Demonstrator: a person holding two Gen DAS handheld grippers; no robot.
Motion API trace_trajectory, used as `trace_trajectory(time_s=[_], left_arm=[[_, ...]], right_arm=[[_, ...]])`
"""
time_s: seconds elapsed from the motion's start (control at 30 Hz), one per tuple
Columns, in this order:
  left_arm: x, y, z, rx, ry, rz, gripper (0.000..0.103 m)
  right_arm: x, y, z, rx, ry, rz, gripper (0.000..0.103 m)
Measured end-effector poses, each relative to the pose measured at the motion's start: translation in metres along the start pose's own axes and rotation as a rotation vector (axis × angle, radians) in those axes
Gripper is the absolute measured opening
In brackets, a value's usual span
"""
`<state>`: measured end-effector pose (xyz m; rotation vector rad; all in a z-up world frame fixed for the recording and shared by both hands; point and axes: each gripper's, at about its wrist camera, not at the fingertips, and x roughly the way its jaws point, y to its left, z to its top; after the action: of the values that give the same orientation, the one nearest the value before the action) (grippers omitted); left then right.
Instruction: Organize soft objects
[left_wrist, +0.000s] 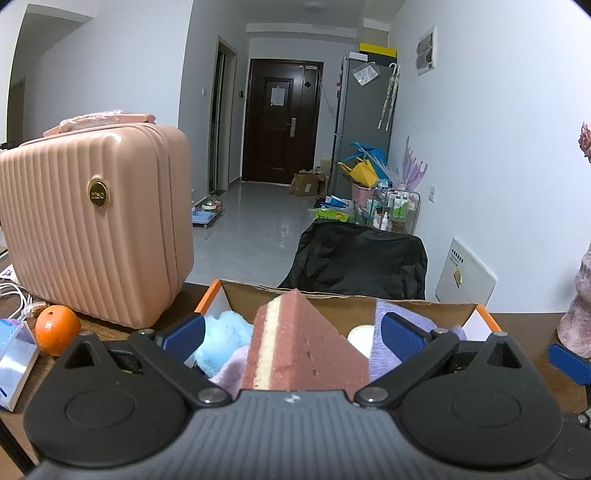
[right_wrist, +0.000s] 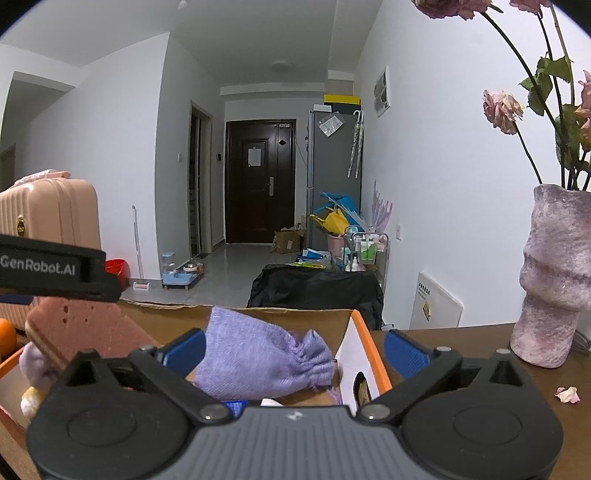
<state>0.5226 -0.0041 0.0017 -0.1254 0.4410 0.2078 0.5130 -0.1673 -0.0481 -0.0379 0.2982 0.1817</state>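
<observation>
While both tongs, left (left_wrist: 291, 328) and right (right_wrist: 293, 349), gape empty, the sponge (left_wrist: 306, 347), purple pouch (right_wrist: 258, 358) and other soft things already fill the box (right_wrist: 364, 350).

Box (left_wrist: 347, 306) sits centre on the table (left_wrist: 524, 328) — sponge block (left_wrist: 306, 343) upright in its middle, towel (left_wrist: 221, 336) to its left, knit pouch (right_wrist: 258, 354) at right. Suitcase (left_wrist: 96, 221) far left; orange (left_wrist: 57, 328) in front of it. Vase (right_wrist: 554, 280) right of box.

Pink layered sponge (left_wrist: 306, 347) tilted in cardboard box (right_wrist: 364, 354); lilac drawstring pouch (right_wrist: 258, 362) beside it (slumped sideways).
</observation>
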Motion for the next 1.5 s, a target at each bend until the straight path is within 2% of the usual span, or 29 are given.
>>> trace_trajectory(time_s=[0.43, 0.73, 1.13, 1.5], left_arm=[[-0.023, 0.001, -0.006, 0.028, -0.043, 0.01, 0.103], [-0.055, 0.004, -0.019, 0.053, -0.097, -0.005, 0.103], [-0.107, 0.018, -0.039, 0.05, -0.131, -0.043, 0.103], [-0.175, 0.035, -0.042, 0.057, -0.163, -0.069, 0.103]], right_arm=[[-0.02, -0.003, 0.0, -0.003, -0.011, -0.003, 0.103], [-0.051, -0.007, -0.001, -0.003, -0.022, 0.007, 0.103], [-0.112, -0.013, -0.006, 0.009, -0.041, 0.008, 0.103], [-0.187, -0.015, -0.003, -0.01, -0.083, 0.028, 0.103]])
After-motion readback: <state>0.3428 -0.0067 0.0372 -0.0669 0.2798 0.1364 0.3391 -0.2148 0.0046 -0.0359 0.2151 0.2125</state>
